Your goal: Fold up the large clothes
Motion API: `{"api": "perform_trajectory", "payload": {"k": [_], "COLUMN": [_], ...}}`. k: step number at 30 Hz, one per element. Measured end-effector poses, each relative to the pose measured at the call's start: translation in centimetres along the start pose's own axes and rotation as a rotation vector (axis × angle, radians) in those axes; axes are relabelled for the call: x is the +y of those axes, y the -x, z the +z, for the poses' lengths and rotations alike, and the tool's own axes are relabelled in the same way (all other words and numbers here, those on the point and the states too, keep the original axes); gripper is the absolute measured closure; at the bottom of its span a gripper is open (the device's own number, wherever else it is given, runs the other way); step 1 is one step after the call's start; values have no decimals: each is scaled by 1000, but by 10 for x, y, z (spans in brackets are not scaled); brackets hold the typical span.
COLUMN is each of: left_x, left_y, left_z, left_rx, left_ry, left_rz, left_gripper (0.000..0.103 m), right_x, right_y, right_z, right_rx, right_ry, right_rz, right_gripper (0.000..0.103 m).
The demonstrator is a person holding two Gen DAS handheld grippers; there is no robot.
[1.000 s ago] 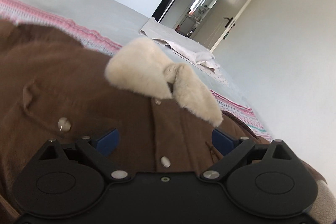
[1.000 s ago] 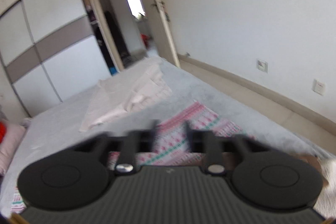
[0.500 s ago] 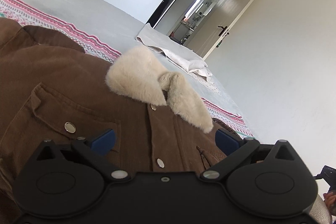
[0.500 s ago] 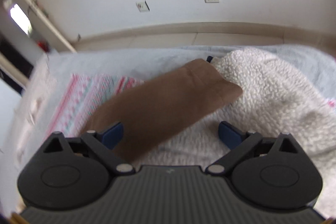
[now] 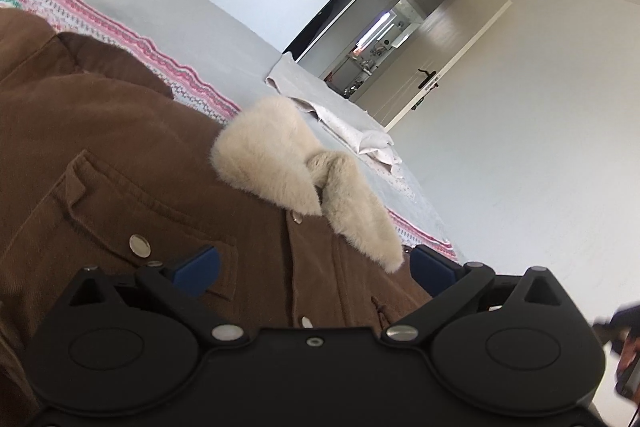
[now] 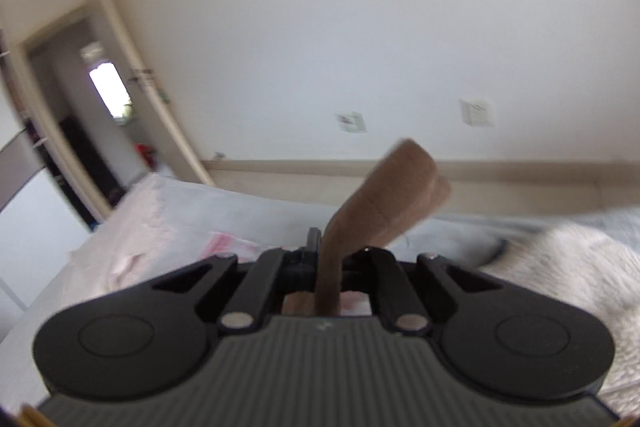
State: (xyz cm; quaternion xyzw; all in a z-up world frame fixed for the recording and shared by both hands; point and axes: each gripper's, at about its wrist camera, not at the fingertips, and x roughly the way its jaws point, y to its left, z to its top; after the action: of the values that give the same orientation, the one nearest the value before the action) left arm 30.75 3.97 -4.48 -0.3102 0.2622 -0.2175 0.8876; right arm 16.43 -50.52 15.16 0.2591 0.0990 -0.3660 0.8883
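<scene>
Left wrist view: the left tongs [image 5: 314,265] stand wide apart with nothing clamped. The brown jacket [image 5: 120,163] lies spread on the bed [image 5: 208,27] directly under and ahead of them, its buttoned front running between the two blue pads [image 5: 198,265]. The cream fur collar [image 5: 288,171] sits just beyond the tips.

Right wrist view: the right tongs [image 6: 330,261] are clamped tight on a brown sleeve [image 6: 384,199], which stands up ahead of the tips. White fleece lining [image 6: 568,267] lies to their right.
</scene>
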Motion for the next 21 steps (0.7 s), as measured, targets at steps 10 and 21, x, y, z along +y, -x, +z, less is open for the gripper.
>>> {"api": "perform_trajectory", "payload": {"k": [10, 21], "left_x": [7, 56], "left_y": [6, 20], "left_z": [12, 37], "left_rx": [25, 5], "left_ry": [-23, 172], "left_rz": [-12, -91], "left_gripper": [1, 3], "right_x": [169, 267], "right_y": [53, 87], "right_z": [-58, -235], "right_rx": [43, 491], "right_ry": [307, 612], "right_rz": [433, 793], "right_gripper": [99, 93]}}
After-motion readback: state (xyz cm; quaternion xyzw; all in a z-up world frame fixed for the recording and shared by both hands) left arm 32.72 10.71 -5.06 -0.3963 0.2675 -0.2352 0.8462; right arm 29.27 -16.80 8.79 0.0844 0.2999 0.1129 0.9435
